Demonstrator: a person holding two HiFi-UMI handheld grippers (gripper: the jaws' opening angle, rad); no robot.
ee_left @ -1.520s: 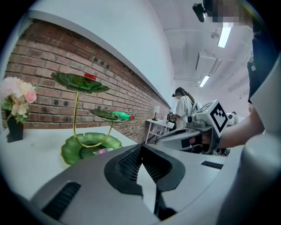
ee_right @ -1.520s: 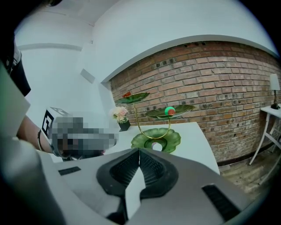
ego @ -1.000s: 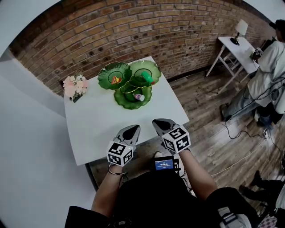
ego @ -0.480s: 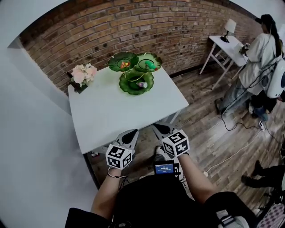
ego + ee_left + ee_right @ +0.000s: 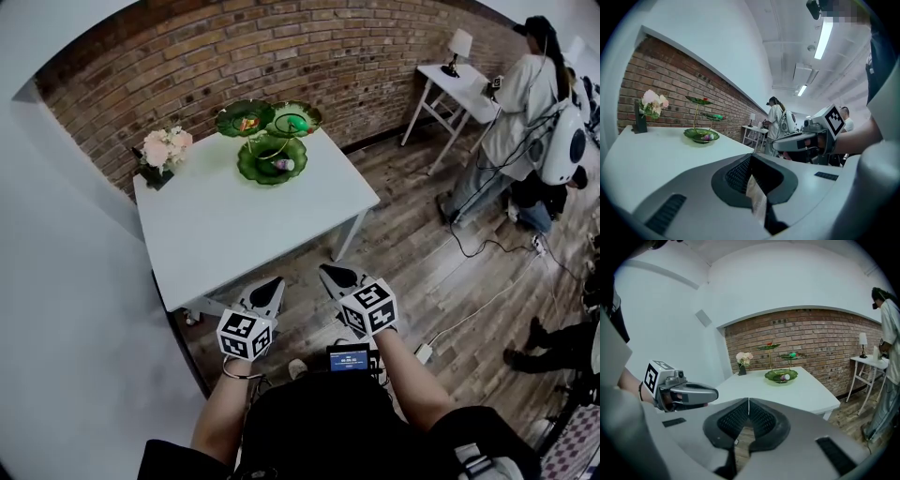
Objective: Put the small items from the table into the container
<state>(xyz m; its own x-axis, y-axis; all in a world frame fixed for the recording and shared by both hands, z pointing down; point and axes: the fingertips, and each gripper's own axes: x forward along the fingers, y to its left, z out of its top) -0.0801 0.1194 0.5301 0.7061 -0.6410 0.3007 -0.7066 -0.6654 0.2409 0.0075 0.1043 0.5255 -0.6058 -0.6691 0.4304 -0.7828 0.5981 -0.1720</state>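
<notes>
Brick wall (image 5: 234,56) backs our white table (image 5: 234,234): three green dishes (image 5: 270,161), one bouquet (image 5: 159,148); our left gripper (image 5: 270,284) and right gripper (image 5: 331,274) stand jaws together.

Brick wall (image 5: 309,47) along the far side, plain white wall (image 5: 66,281) at left. Pink-and-white bouquet (image 5: 159,148) in a dark vase, upright, near the bricks. Wood-plank floor (image 5: 412,244). Small white side table (image 5: 448,82) against the bricks at right, with a lamp (image 5: 459,42) on it. A person (image 5: 520,103) in a pale top stands just beside it, facing it. A white plug block (image 5: 424,353) lies on the floor on a pale cable. Ceiling strip light (image 5: 824,40) lit.
</notes>
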